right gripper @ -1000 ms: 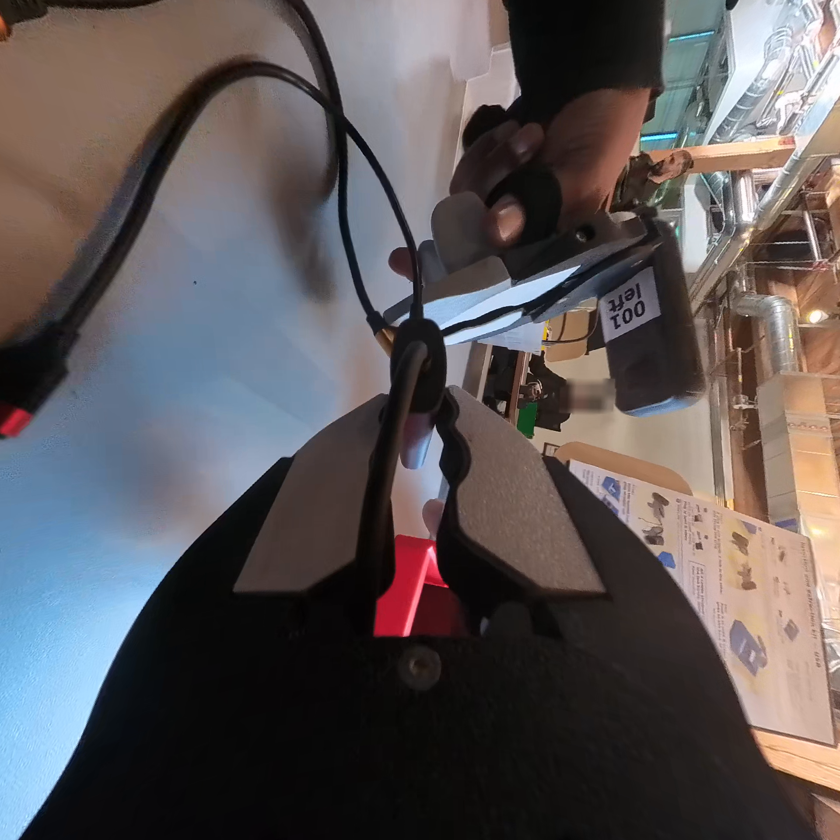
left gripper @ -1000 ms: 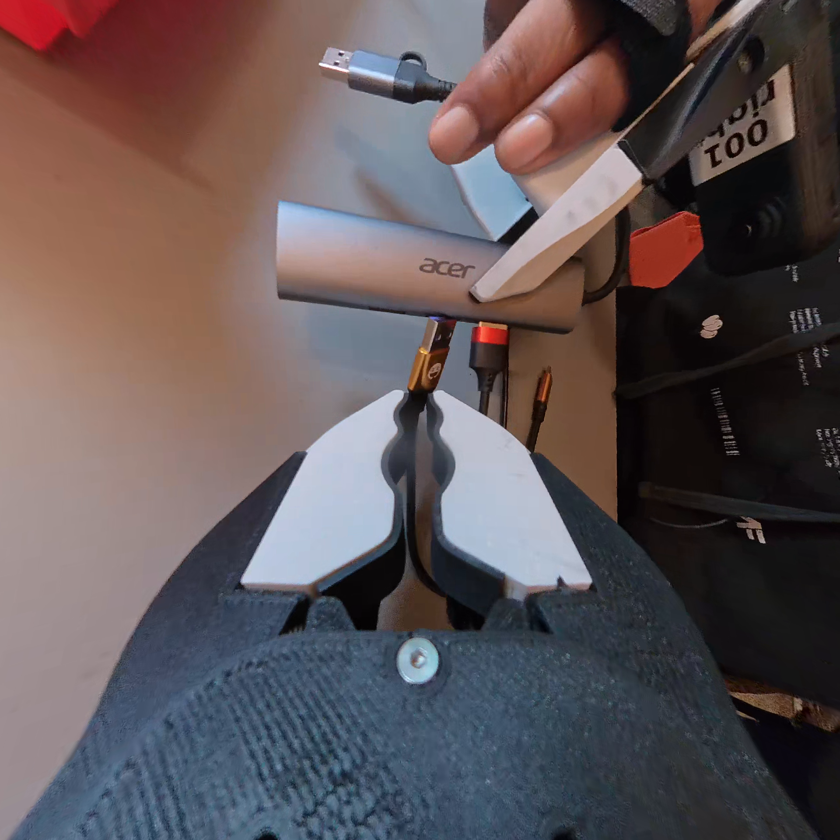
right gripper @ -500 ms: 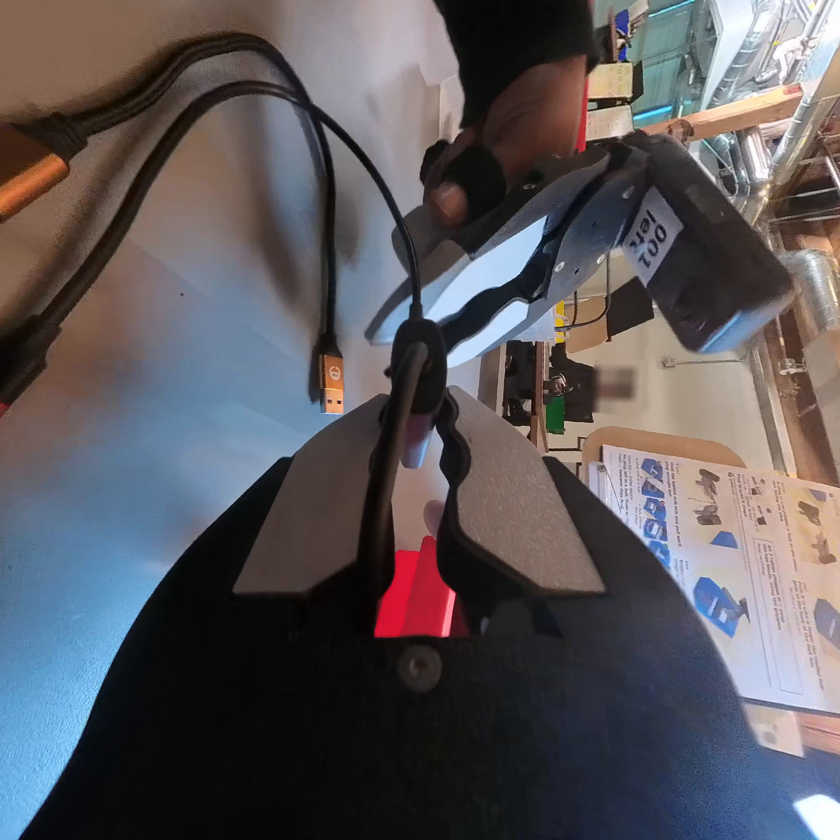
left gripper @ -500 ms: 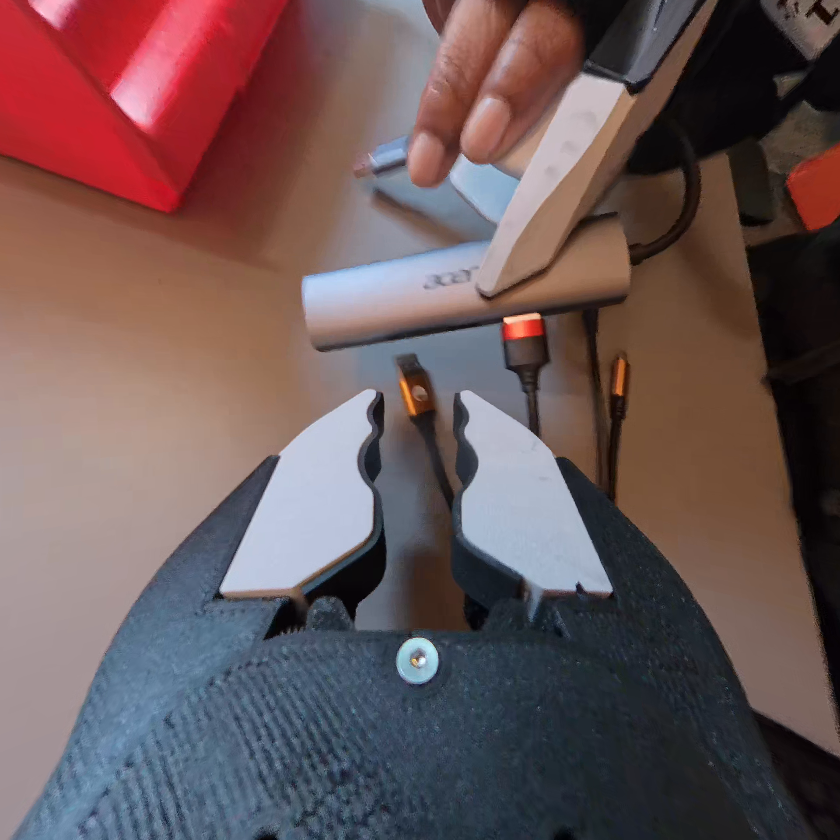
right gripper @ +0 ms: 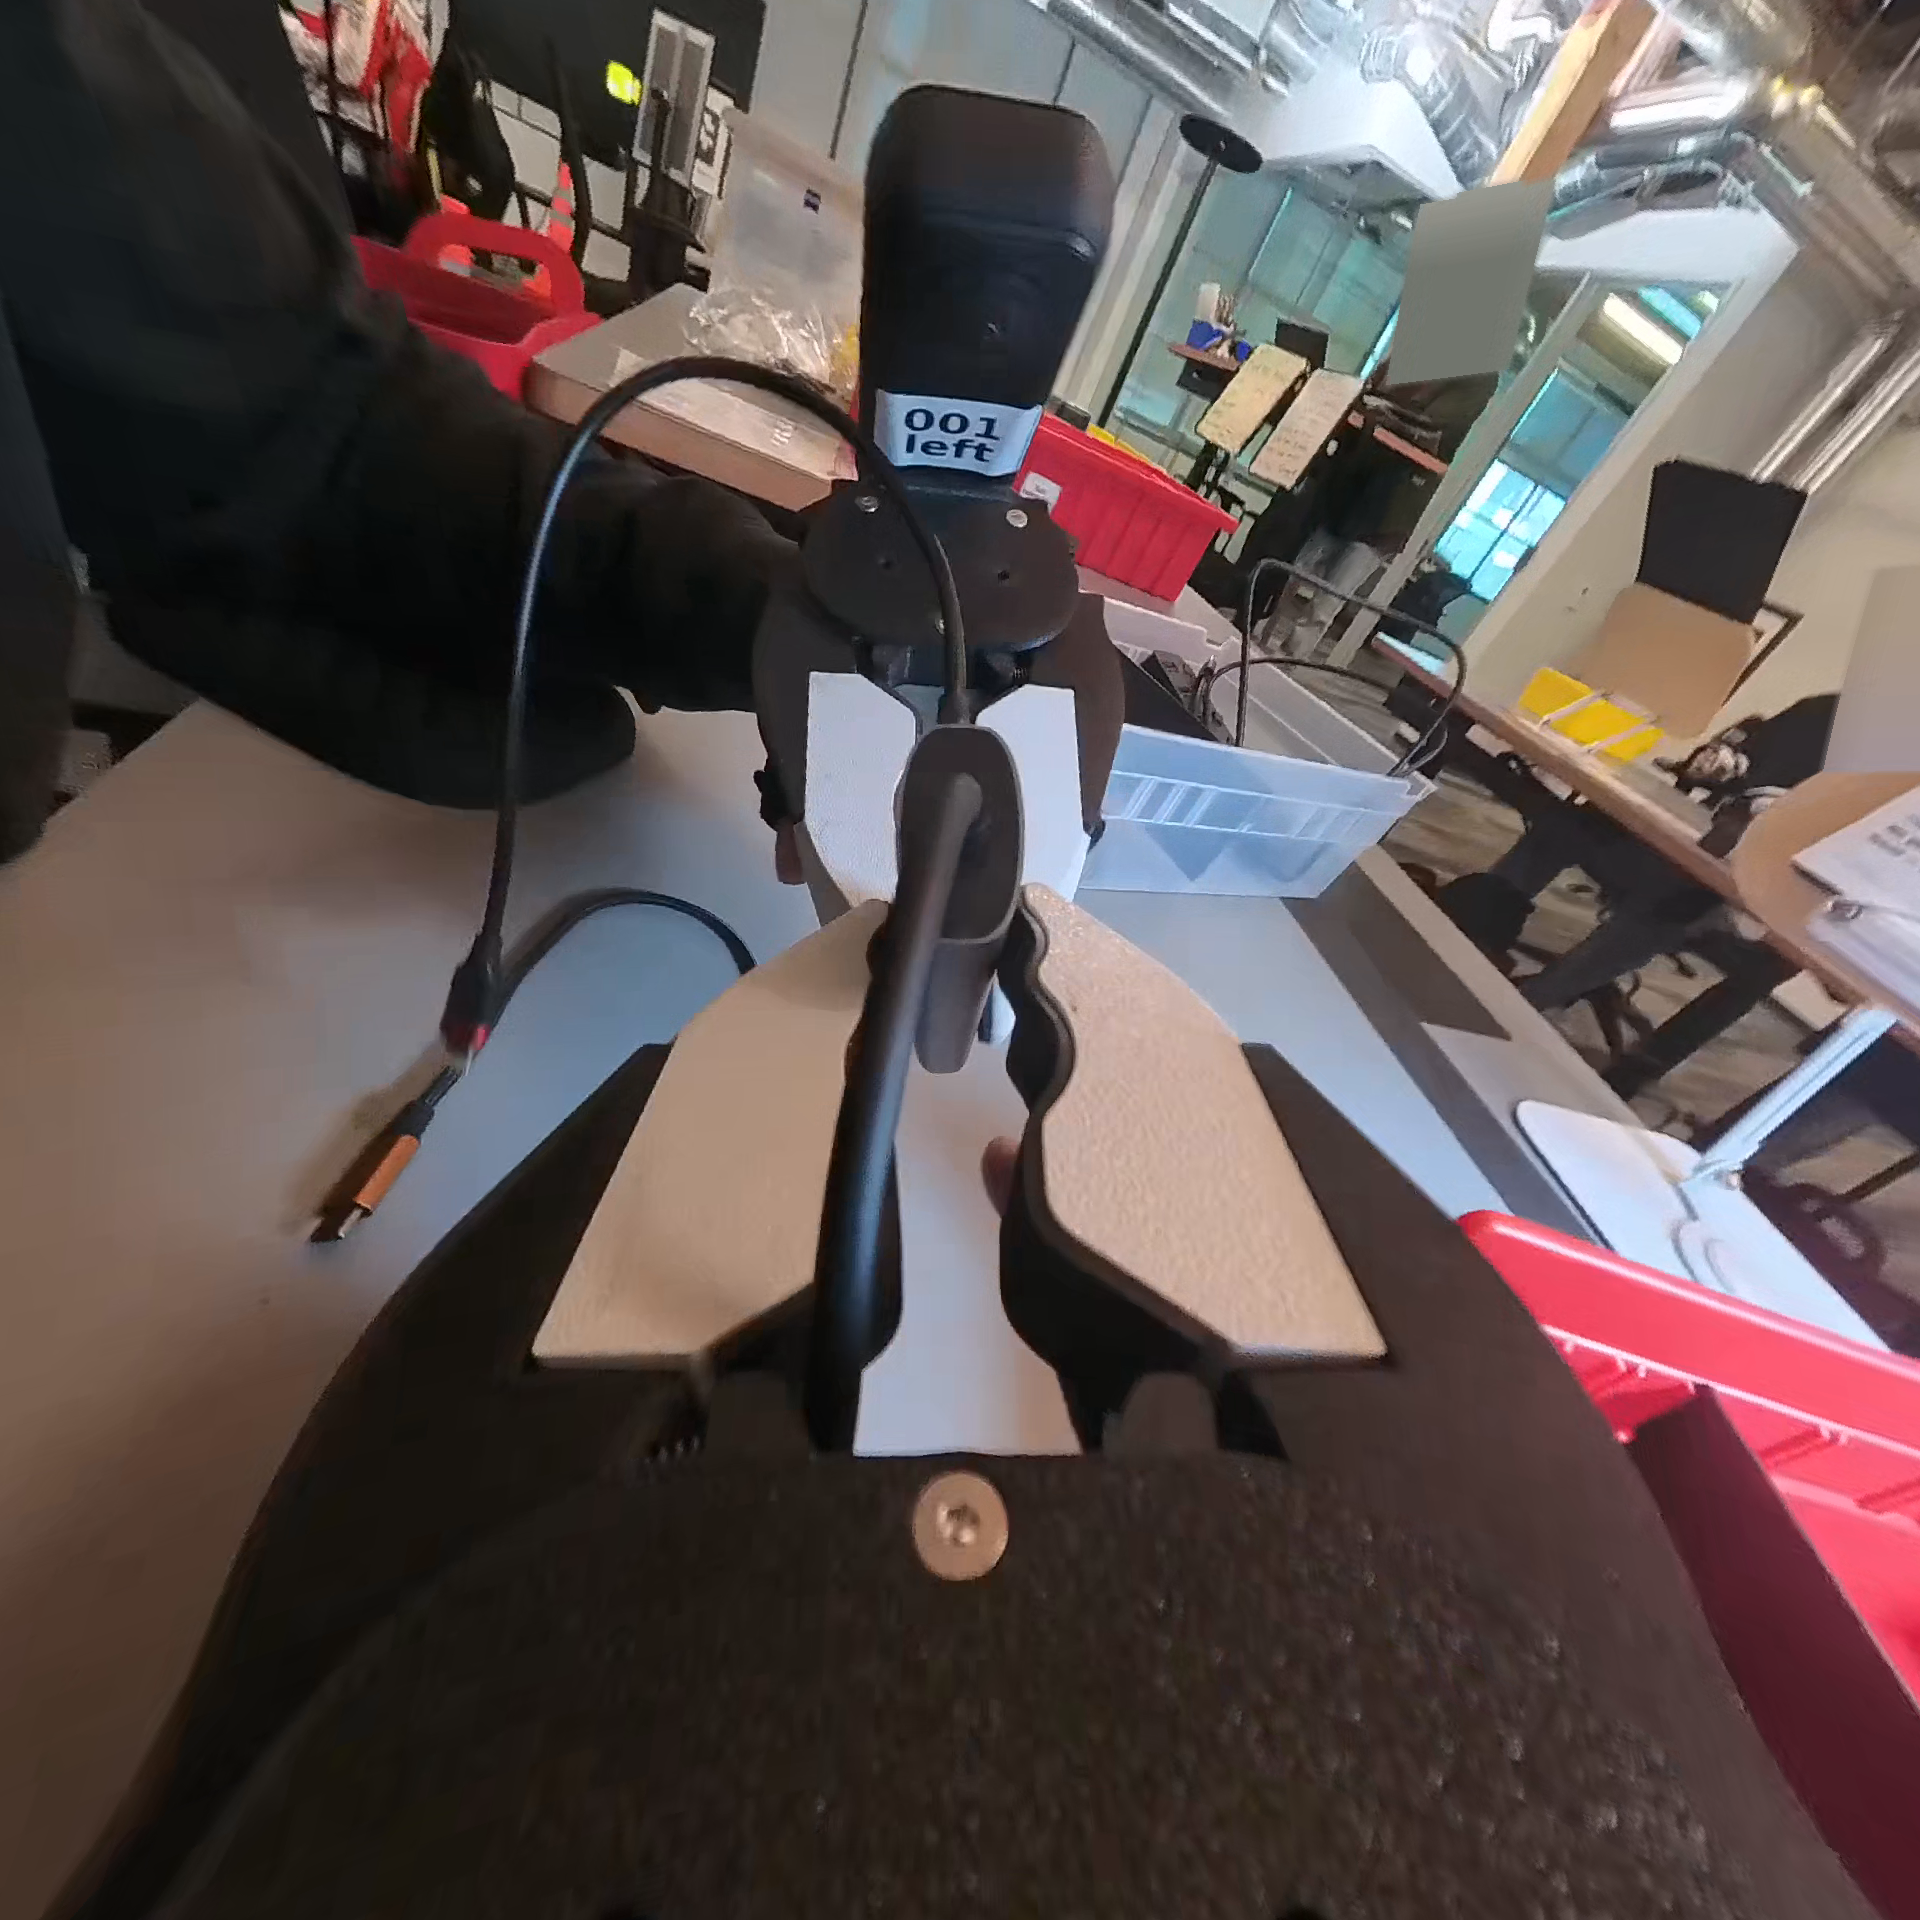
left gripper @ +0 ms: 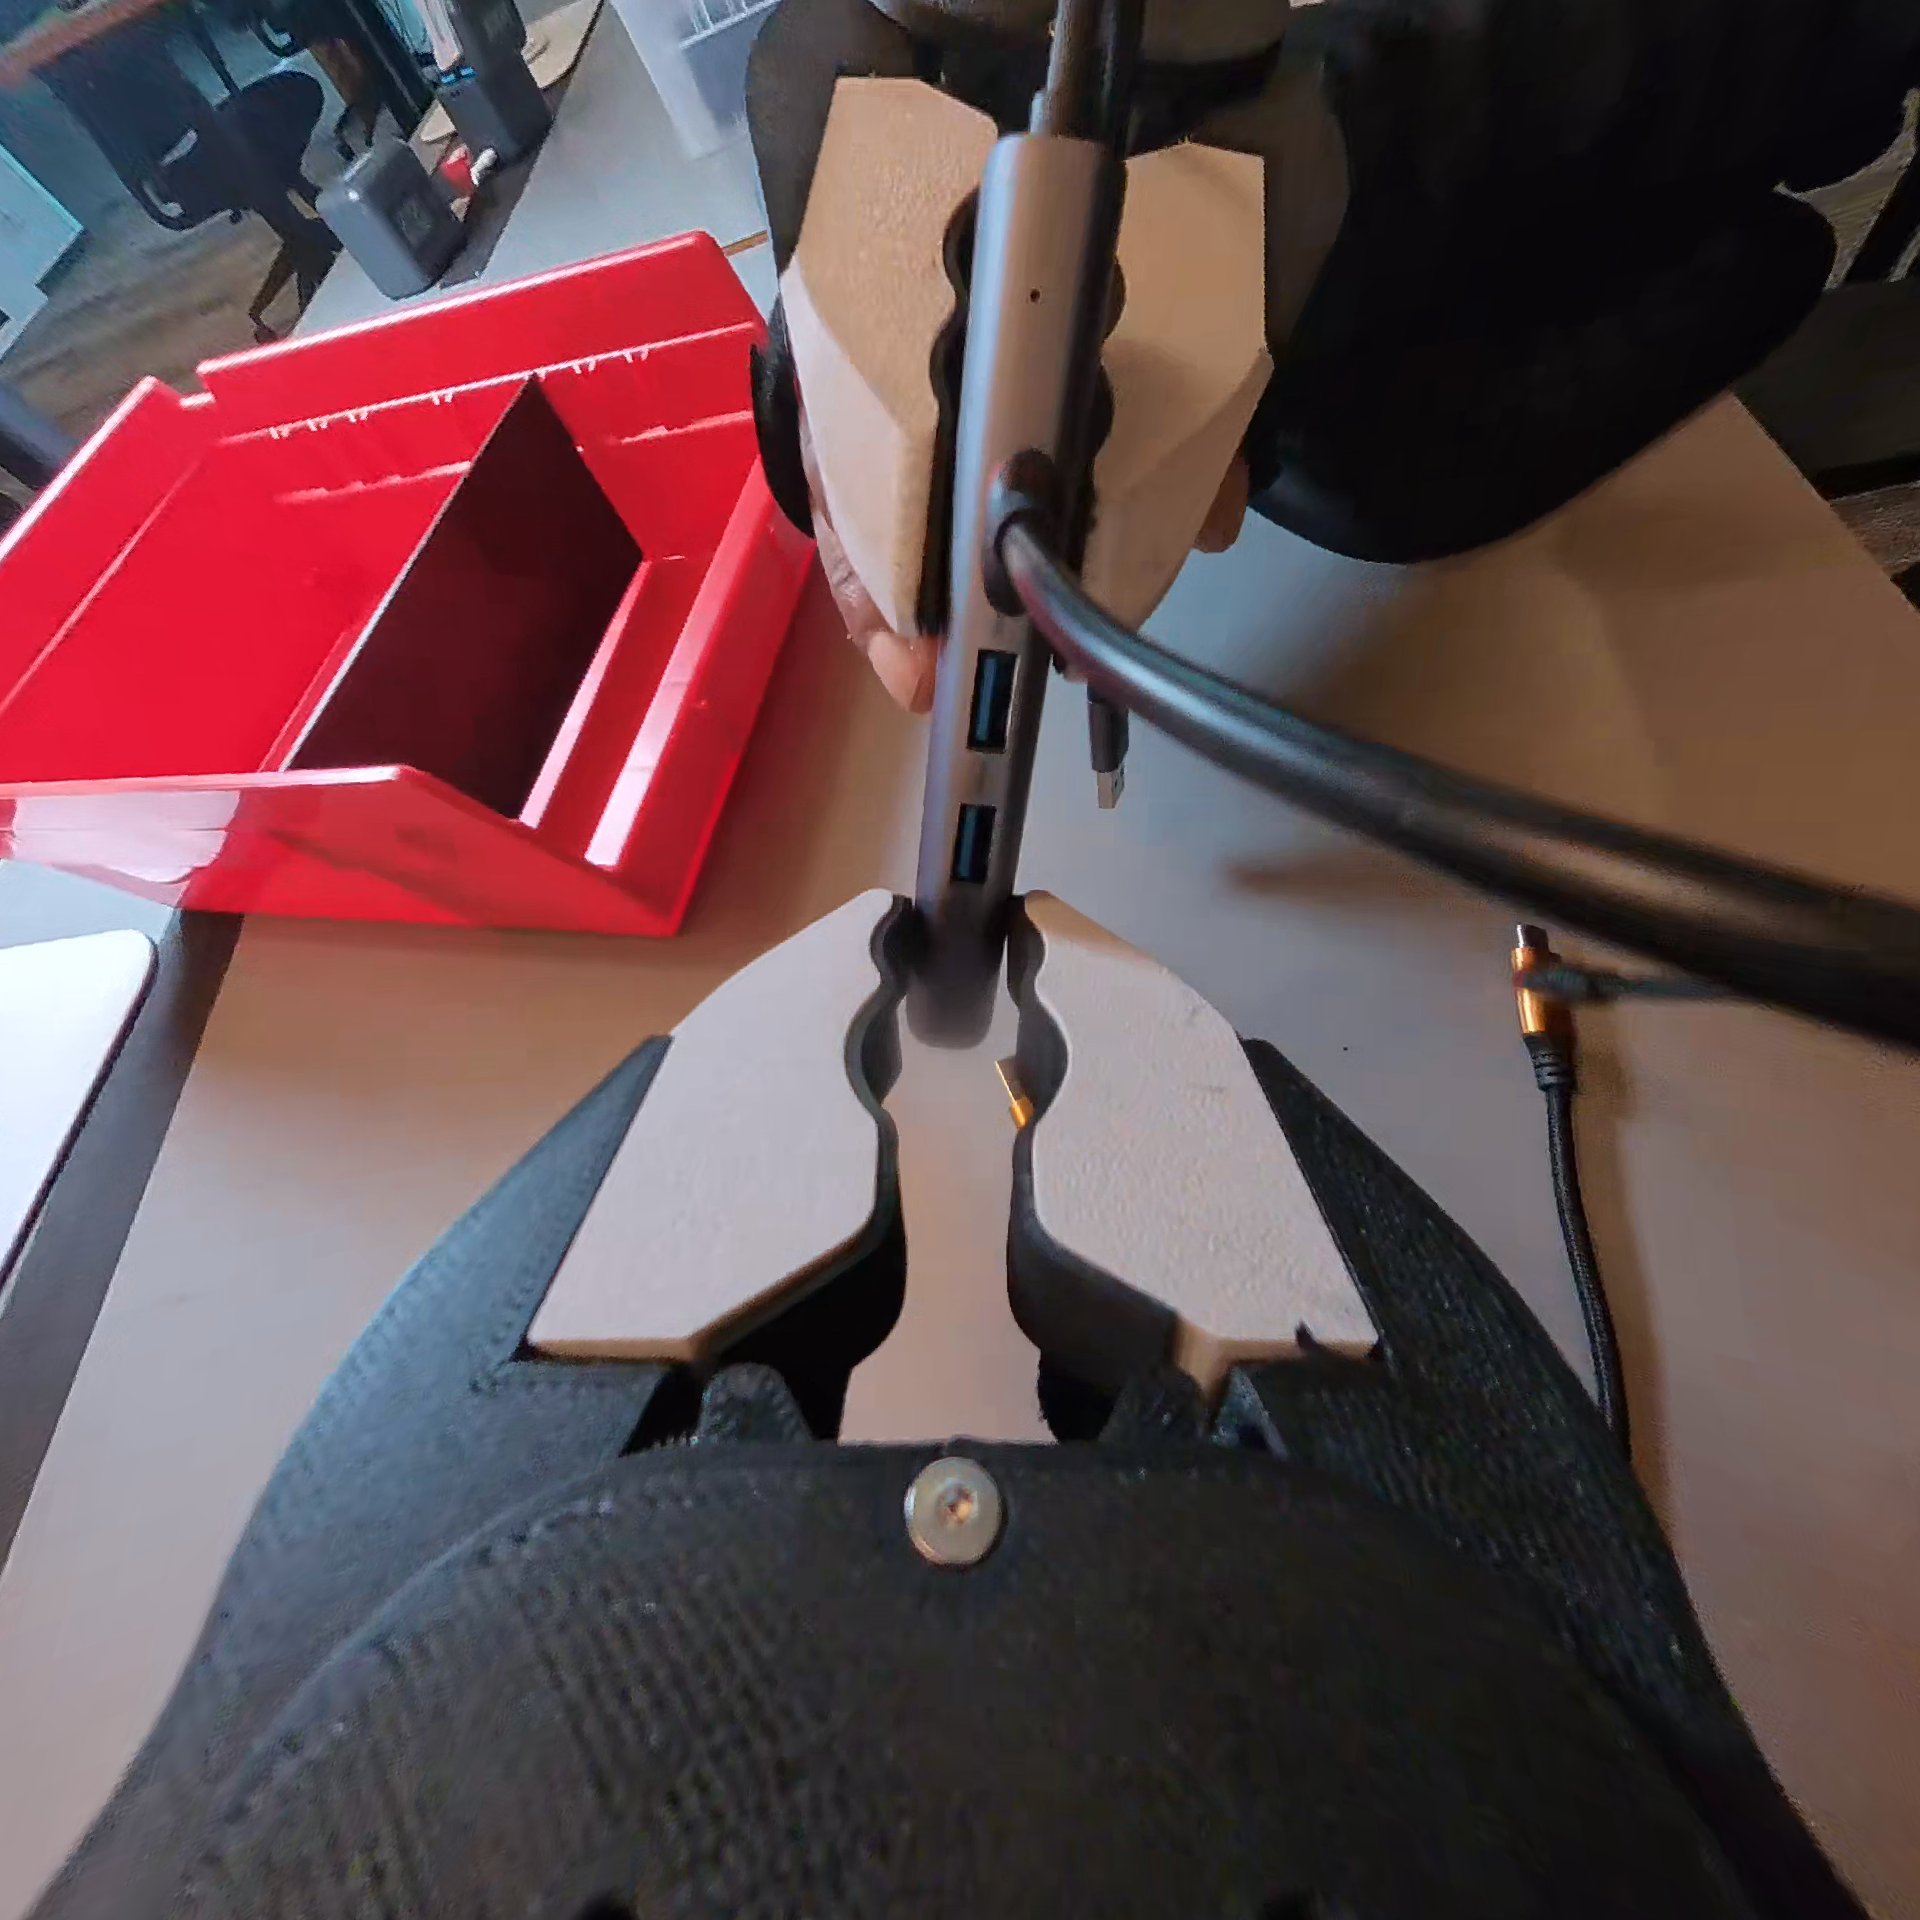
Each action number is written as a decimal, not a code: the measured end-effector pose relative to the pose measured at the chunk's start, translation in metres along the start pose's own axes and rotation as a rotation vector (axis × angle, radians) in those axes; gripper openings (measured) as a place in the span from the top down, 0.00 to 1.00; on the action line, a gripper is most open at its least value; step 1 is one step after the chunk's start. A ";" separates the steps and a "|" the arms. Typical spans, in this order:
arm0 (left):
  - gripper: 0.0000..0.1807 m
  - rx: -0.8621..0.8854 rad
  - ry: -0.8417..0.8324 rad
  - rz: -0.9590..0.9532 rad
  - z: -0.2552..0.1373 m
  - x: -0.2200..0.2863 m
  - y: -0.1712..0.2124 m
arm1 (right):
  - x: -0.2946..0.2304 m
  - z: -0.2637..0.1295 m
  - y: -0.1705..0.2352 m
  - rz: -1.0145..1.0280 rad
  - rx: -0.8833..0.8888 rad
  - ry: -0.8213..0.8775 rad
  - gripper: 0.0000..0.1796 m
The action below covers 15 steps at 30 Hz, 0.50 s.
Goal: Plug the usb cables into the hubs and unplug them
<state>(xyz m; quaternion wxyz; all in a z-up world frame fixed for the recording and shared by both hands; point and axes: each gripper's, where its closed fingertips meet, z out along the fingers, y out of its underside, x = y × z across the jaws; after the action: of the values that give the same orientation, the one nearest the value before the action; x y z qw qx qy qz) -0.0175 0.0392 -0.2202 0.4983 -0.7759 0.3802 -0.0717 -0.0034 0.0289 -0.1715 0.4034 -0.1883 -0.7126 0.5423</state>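
Note:
The grey USB hub (left gripper: 982, 790) stands on end between both grippers, two blue ports bare. My left gripper (left gripper: 951, 935) is shut on its lower end, pads against both sides. My right gripper (right gripper: 951, 925) is shut on the other end, where the thick black hub cable (right gripper: 883, 1143) leaves; it shows above in the left wrist view (left gripper: 1023, 613). An orange plug (left gripper: 1532, 987) lies on the table at the right, and a gold tip (left gripper: 1013, 1101) shows under my left fingers. In the right wrist view a red-tipped plug (right gripper: 468, 1013) hangs on a thin arcing cable over an orange plug (right gripper: 379, 1174).
A red open bin (left gripper: 416, 623) stands on the tan table (left gripper: 364, 1091) to the left of the hub. A silver USB plug (left gripper: 1107, 748) lies behind the hub. A clear plastic bin (right gripper: 1247, 821) sits beyond the left gripper. A person's gloved hands hold both grippers. The gap from one gripper's tips to the other's is roughly 5 cm.
The gold plug came out of the hub and my left gripper opened and let its cable go. The hub swung end-on, the red plug left its port, and my left gripper closed on the hub.

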 end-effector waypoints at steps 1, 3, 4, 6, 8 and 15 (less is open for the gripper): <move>0.90 0.019 -0.003 0.002 0.000 0.000 -0.003 | 0.000 0.001 0.003 -0.003 -0.029 0.002 0.90; 0.90 0.054 0.005 -0.009 -0.001 0.001 -0.009 | -0.003 0.005 0.013 -0.027 -0.090 0.005 0.86; 0.90 0.041 0.011 -0.006 0.000 0.002 -0.008 | -0.004 0.006 0.013 -0.026 -0.087 0.006 0.86; 0.91 0.031 0.020 0.000 0.002 0.005 -0.006 | -0.006 0.008 0.014 -0.020 -0.098 -0.004 0.87; 0.91 0.024 0.038 -0.021 0.004 0.007 -0.004 | -0.005 0.009 0.019 -0.029 -0.126 0.000 0.88; 0.88 -0.028 0.038 -0.135 0.004 -0.001 0.005 | 0.003 0.004 0.024 -0.010 -0.146 0.018 0.90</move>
<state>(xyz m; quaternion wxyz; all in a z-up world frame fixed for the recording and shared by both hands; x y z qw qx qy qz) -0.0192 0.0416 -0.2255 0.4740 -0.8053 0.3372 -0.1146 -0.0122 0.0369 -0.1930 0.3977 -0.2185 -0.7476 0.4850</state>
